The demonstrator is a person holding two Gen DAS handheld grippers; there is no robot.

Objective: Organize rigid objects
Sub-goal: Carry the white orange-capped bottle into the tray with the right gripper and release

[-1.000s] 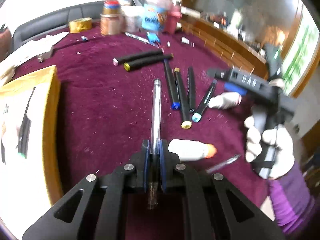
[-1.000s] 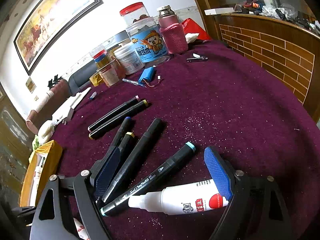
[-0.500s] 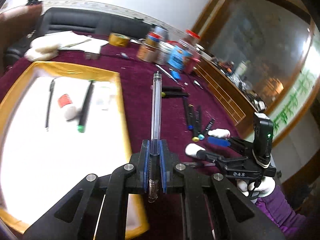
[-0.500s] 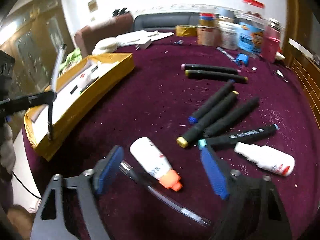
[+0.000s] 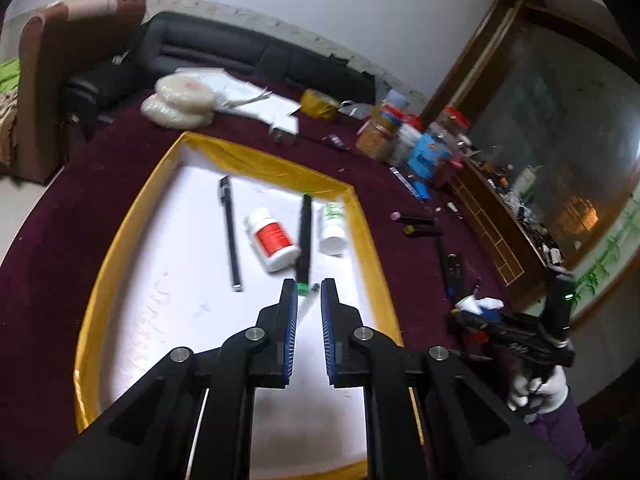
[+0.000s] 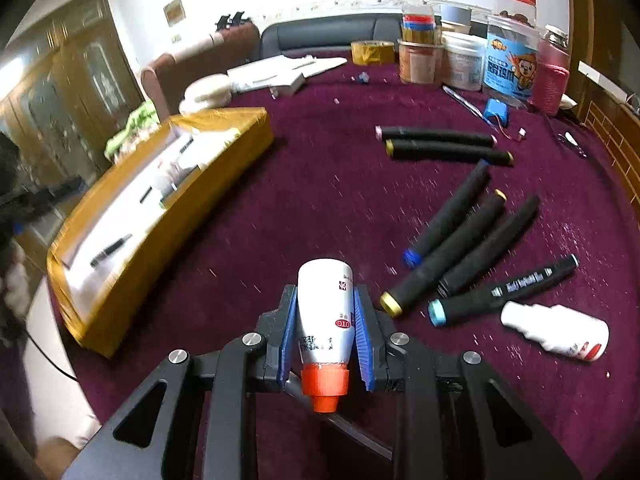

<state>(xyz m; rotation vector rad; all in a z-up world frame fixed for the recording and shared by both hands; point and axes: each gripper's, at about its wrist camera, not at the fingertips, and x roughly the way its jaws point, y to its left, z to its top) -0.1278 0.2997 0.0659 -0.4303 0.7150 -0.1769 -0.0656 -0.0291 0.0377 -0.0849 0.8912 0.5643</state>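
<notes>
My left gripper (image 5: 308, 284) hangs over the yellow-rimmed tray (image 5: 256, 158), its pads a narrow slit apart with nothing gripped. A clear pen (image 5: 310, 300) shows blurred just below the fingertips, over the tray's white floor. Inside the tray lie a black pen (image 5: 230, 236), a red-label bottle (image 5: 272, 240), a green-tipped marker (image 5: 305, 240) and a green-label bottle (image 5: 333, 226). My right gripper (image 6: 324, 294) is closing on a white bottle with an orange cap (image 6: 325, 320). Its blue pads press both sides, cap towards the camera.
Several black markers (image 6: 460, 240) and a second white bottle (image 6: 556, 332) lie on the purple cloth right of my right gripper. Two more markers (image 6: 440, 142) lie further back. Jars and tubs (image 6: 508, 60) line the far edge. The tray (image 6: 168, 216) stands to the left.
The left gripper swung over the tray and the clear pen it held has left its jaws. The right gripper's wide jaws closed onto the orange-capped bottle.
</notes>
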